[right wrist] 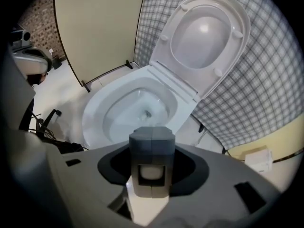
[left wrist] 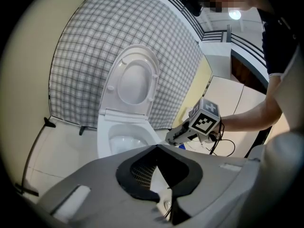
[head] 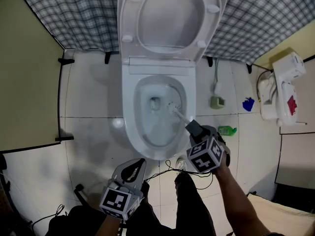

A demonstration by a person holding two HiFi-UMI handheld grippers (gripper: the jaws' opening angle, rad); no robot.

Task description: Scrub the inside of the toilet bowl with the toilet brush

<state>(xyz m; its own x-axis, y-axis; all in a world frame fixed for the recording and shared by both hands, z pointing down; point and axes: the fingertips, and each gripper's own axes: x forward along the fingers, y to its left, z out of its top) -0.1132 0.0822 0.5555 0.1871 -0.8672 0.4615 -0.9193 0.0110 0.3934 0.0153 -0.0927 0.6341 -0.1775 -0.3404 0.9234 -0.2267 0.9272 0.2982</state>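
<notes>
Grips the brush (head: 178, 113) in the right gripper (head: 193, 127) — jaws clamped on the white handle from both sides, plain to see in the right gripper view. Reaches in from the front right of the toilet, over the rim and down into the bowl (head: 156, 134). Holds the handle slanted, with the brush head low by the right inner wall, just beside the drain hole. Cannot tell whether the bristles press on the porcelain or only hang close. Holds the left gripper (head: 134, 168) low and back, in front of the toilet near the legs (head: 189, 205), well apart from the bowl — jaws parted, with nothing between them but tiled floor beyond. Behind the bowl: seat (head: 129, 18) and lid (head: 172, 14) tipped upright, backed by a plaid cloth (head: 78, 14). On the floor right of the toilet: a green bottle (head: 227, 130) near the right gripper, a blue scrap (head: 248, 103) farther back, a white unit (head: 285, 82) by the wall. Across the tiles between the two grippers: a thin black cable (head: 165, 170). At left: a plain beige partition (head: 27, 82).
</notes>
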